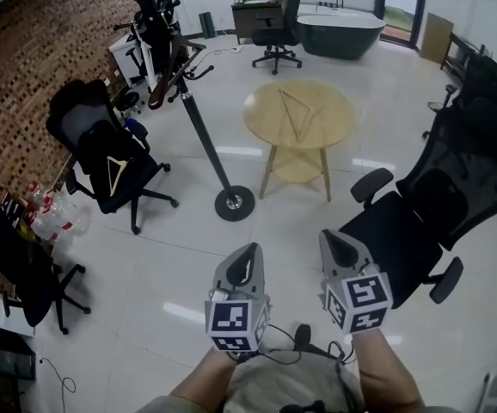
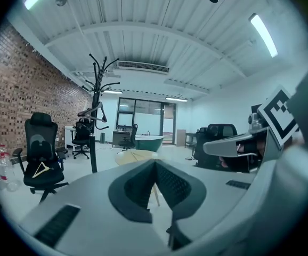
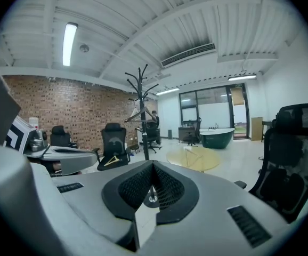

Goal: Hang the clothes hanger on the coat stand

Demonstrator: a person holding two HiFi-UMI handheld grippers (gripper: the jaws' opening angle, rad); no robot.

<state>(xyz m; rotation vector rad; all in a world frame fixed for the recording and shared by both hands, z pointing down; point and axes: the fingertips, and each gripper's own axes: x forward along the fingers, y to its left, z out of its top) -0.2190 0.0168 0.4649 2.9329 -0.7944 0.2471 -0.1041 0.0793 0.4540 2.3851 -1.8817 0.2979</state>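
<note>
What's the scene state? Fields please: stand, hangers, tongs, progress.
stand: black metal coat stand, upright
hanger 1: light wooden triangular hanger, lying on the seat of the black mesh office chair
hanger 2: thin wooden hanger, flat on the round light-wood table
left tongs: shut, empty
right tongs: shut, empty
progress: neither of these hangers picked up yet
</note>
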